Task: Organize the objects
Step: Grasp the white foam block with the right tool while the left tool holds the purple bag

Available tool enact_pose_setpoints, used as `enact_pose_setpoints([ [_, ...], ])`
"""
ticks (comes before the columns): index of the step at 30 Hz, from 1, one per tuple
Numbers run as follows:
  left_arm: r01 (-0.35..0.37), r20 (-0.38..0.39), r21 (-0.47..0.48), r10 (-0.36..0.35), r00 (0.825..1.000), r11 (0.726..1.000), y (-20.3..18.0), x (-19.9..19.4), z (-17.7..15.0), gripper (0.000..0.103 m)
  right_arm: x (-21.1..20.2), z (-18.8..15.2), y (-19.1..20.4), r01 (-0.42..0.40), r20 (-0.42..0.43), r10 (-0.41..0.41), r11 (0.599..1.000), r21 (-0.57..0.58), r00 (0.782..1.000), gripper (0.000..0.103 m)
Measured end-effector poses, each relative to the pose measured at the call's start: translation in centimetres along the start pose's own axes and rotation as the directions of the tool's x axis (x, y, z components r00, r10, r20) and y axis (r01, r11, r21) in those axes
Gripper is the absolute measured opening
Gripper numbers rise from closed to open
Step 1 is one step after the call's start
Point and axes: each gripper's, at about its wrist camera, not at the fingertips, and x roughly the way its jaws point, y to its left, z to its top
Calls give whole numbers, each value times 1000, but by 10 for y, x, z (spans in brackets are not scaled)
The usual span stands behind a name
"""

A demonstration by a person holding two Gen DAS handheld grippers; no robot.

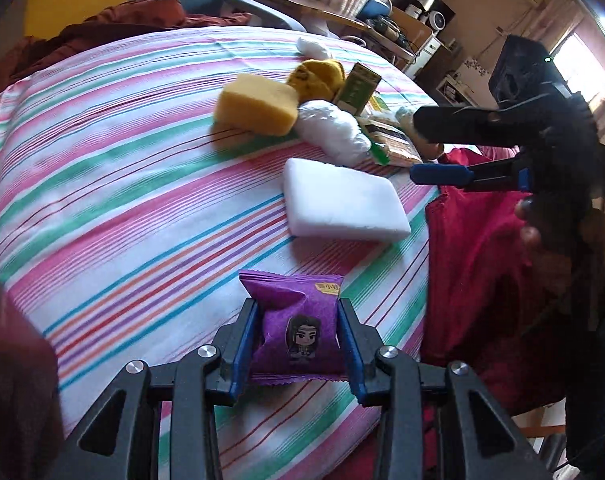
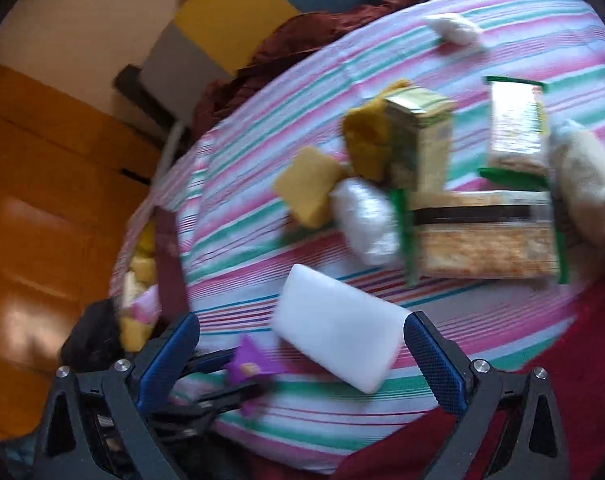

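Nearest to us, our left gripper [image 1: 298, 340] has its fingers clamped on the purple snack packet [image 1: 296, 324], one blue pad on each side edge, and the packet rides above the striped cloth [image 1: 102, 184] of the table. The wrapper is soft and puffed, so we judge the grip should stay firm but not crush it, and we should carry it level so it does not slip out forward.

In the right wrist view a bag or basket [image 2: 142, 280] with yellow and pink things inside sits at the left edge of the table, just beyond the packet. That looks to us like the likely place to put it, though we cannot be sure. If so, we should bring the packet over the opening before letting the fingers part, not drop it from the rim.

Our right gripper [image 2: 302, 348] has its fingers apart and empty, with the white block [image 2: 334, 340] lying on the cloth ahead of and between them. We judge it is lining up for that block. It should straddle the short side and come down squarely, because the block is wide and smooth.

Farther off lie the yellow sponge [image 1: 254, 108], a clear plastic bundle [image 1: 334, 132], the green carton [image 1: 358, 88], the cracker packs [image 2: 486, 236] and a white wad [image 1: 312, 46]. We should keep both grippers clear of each other as they cross.
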Motion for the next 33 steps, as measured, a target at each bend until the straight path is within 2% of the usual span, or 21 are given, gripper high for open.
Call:
enact_pose_setpoints([
  [2, -1, 5, -7, 1, 1000, 1000, -1, -3, -9, 39, 6, 5, 4, 57, -5, -57, 998, -35, 998, 103],
  [4, -5, 5, 0, 5, 1000, 1000, 3, 1, -4, 39, 15, 2, 19, 145, -13, -148, 982, -125, 989, 103],
  [7, -7, 5, 3, 7, 1000, 1000, 3, 3, -6, 39, 27, -1, 43, 261, -3, -272, 925, -274, 962, 103],
  [9, -1, 8, 0, 1, 1000, 1000, 4, 4, -5, 40, 38, -2, 53, 325, 1, -348, 873, -365, 937, 103],
  [12, 8, 15, -9, -8, 1000, 1000, 2, 10, -5, 40, 55, -3, 59, 355, -27, -418, 803, -478, 908, 103],
  [15, 12, 20, -10, -12, 1000, 1000, 3, 9, -6, 40, 69, -1, 59, 346, -67, -445, 773, -532, 893, 103],
  [18, 15, 26, -4, -15, 1000, 1000, 4, 8, -7, 40, 80, 2, 51, 323, -116, -448, 779, -538, 886, 103],
  [22, 22, 32, -10, -22, 999, 1000, 5, 7, -8, 40, 84, -1, 41, 335, -128, -466, 776, -535, 875, 98],
  [23, 21, 35, -7, -21, 999, 1000, 5, 7, -9, 40, 81, 0, 41, 332, -123, -459, 778, -533, 880, 90],
  [26, 11, 43, 5, -11, 999, 1000, 2, 7, -10, 38, 71, 1, 39, 318, -111, -433, 792, -521, 895, 78],
  [29, -1, 45, 30, 0, 999, 1000, -3, 4, -11, 37, 64, -2, 40, 317, -96, -421, 796, -515, 902, 76],
  [33, 14, 84, 58, -19, 996, 998, -15, -11, -12, 36, 41, -2, 44, 300, -51, -365, 829, -472, 929, 76],
])
